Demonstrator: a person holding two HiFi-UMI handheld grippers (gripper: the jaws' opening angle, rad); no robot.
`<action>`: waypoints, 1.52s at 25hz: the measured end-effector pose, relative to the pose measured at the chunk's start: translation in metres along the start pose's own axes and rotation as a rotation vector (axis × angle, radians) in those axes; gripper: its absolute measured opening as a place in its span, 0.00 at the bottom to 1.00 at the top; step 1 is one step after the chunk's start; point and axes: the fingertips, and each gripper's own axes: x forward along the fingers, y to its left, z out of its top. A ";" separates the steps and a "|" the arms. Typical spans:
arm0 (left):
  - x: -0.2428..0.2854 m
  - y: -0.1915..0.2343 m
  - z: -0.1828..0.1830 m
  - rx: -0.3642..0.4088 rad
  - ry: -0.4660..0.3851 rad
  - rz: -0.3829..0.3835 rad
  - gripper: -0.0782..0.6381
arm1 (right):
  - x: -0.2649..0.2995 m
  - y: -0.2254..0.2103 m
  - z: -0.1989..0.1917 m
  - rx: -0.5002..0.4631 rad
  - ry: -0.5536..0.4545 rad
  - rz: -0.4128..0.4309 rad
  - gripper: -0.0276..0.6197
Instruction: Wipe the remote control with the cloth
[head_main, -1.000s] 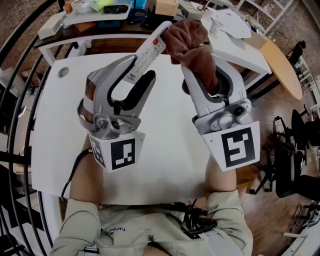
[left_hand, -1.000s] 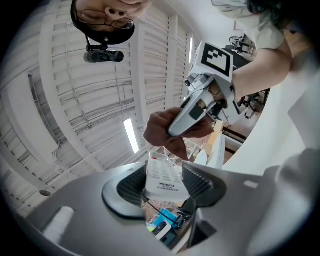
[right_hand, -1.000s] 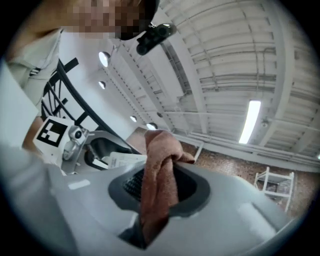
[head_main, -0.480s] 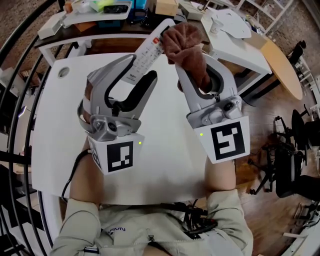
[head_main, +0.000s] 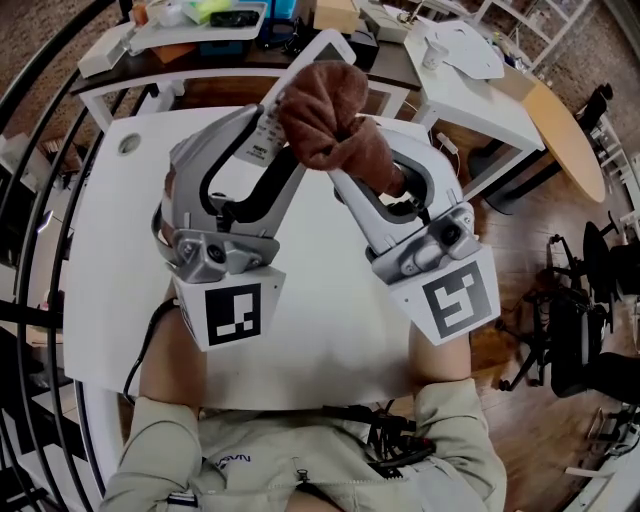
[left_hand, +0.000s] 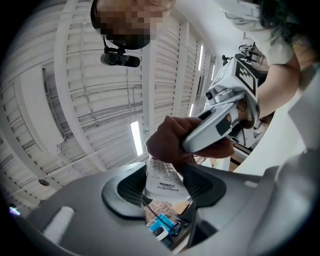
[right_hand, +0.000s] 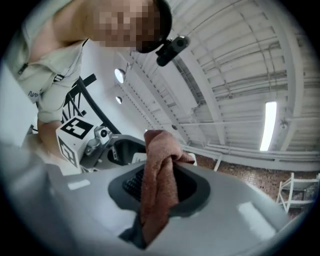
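Above the table (head_main: 110, 250), brown cloth (head_main: 325, 110) against the remote control (head_main: 264, 138).

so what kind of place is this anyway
Probably a lab or workshop-style office: a white work table with cluttered benches behind it, office chairs to the side, and a bare industrial ceiling with strip lights.

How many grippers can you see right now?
2. The left gripper is over the table, shut on the remote. The right gripper is beside it, shut on the cloth, which covers part of the remote. None seems hidden.
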 end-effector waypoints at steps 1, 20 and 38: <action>0.000 0.001 0.001 -0.004 -0.003 0.002 0.44 | -0.004 -0.006 0.003 0.020 -0.031 -0.030 0.17; -0.006 0.007 0.023 -0.160 -0.084 -0.012 0.44 | -0.017 -0.070 -0.012 0.204 -0.055 -0.282 0.17; -0.001 -0.004 -0.047 -0.358 0.081 -0.041 0.17 | 0.014 -0.028 -0.079 0.234 0.108 -0.131 0.17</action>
